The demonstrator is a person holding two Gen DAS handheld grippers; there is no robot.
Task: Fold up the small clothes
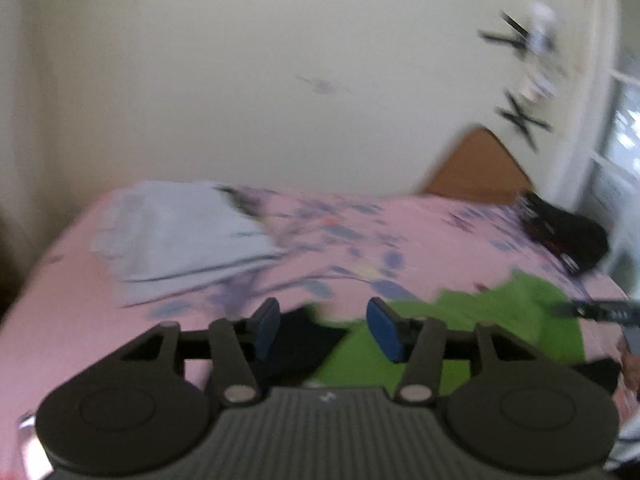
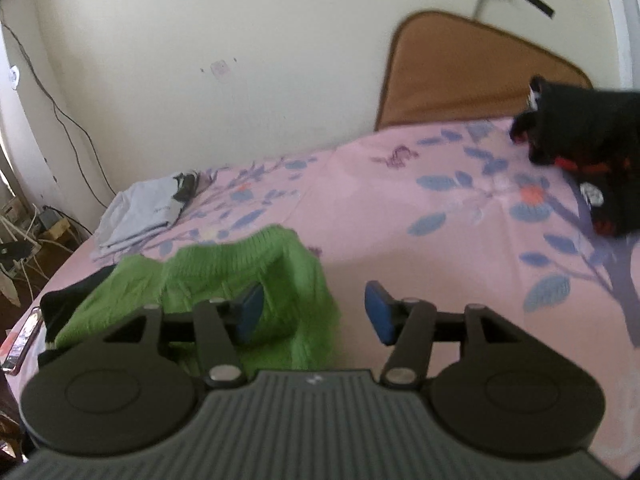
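Pink floral bedsheet (image 2: 360, 208) covers the bed, which stands against a cream wall (image 1: 240, 60) and a brown headboard (image 2: 460, 72). Both the left gripper (image 1: 323, 326) and the right gripper (image 2: 314, 312) stand partly open and empty. The green knit garment (image 2: 240, 276) lies crumpled under and left of the right jaws, ahead and right of the left jaws. Folded grey clothes (image 1: 176, 232) sit beyond the left jaws. Only the right view shows cables (image 2: 60, 120) on the wall and a phone (image 2: 24, 340) at the bed's left edge. A black garment (image 2: 592, 152) lies far right, with bare sheet between.
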